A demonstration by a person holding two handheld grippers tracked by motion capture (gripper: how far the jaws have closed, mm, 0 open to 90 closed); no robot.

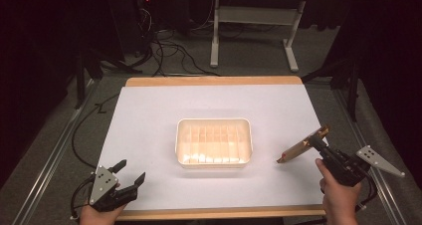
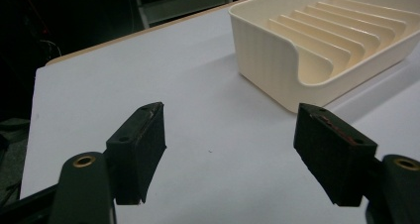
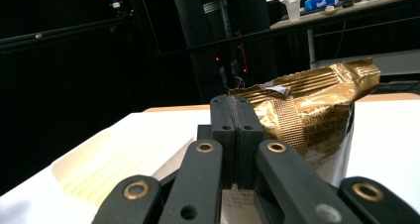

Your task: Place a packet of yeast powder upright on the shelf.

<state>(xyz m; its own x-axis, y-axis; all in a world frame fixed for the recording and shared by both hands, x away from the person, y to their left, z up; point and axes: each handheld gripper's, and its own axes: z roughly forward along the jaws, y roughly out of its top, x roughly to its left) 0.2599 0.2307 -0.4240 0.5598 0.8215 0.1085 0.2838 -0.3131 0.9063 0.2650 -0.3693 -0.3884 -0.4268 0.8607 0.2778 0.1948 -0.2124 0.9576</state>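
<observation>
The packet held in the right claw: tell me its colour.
Shiny gold foil, the packet has a ribbed sealed edge; the right claw pinches it. It shows best in the right gripper view.

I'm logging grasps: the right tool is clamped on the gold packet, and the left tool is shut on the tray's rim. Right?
Not quite. The left tool is open and grips nothing; the left gripper view shows its jaws spread wide over bare table, apart from the cream tray. The rest holds: the right tool is shut on the gold packet.
</observation>
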